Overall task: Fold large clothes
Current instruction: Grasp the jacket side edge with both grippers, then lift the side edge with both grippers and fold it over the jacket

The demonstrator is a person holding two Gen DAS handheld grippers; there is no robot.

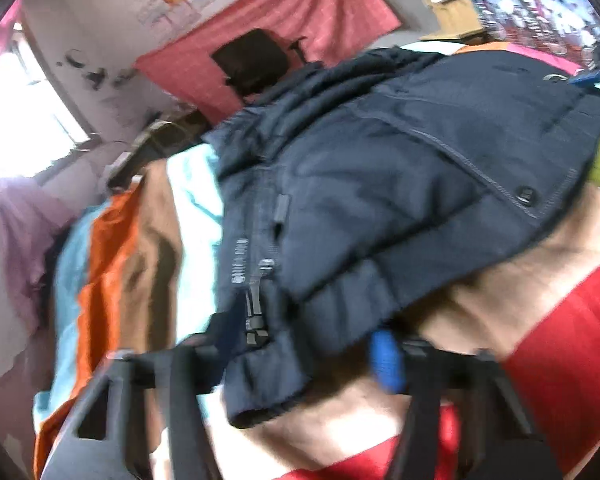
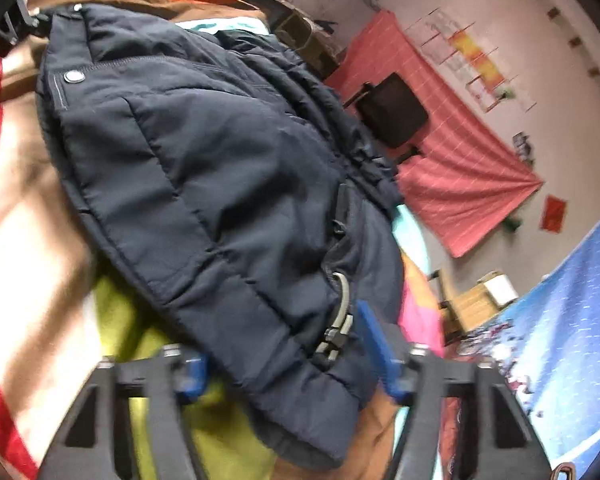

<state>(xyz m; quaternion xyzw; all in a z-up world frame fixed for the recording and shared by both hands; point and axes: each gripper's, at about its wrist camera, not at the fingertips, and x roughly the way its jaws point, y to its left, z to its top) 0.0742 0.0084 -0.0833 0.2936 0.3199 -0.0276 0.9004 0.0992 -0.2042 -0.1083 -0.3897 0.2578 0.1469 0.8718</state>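
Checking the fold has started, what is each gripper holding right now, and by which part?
Both hold the navy puffer jacket by its ribbed bottom hem: the left gripper beside the zipper pull, the right gripper at the hem near the grey cord toggle.

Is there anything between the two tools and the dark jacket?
No. The jacket's hem already lies between the fingers of the left tool and the right tool. Nothing else comes between them in either view.
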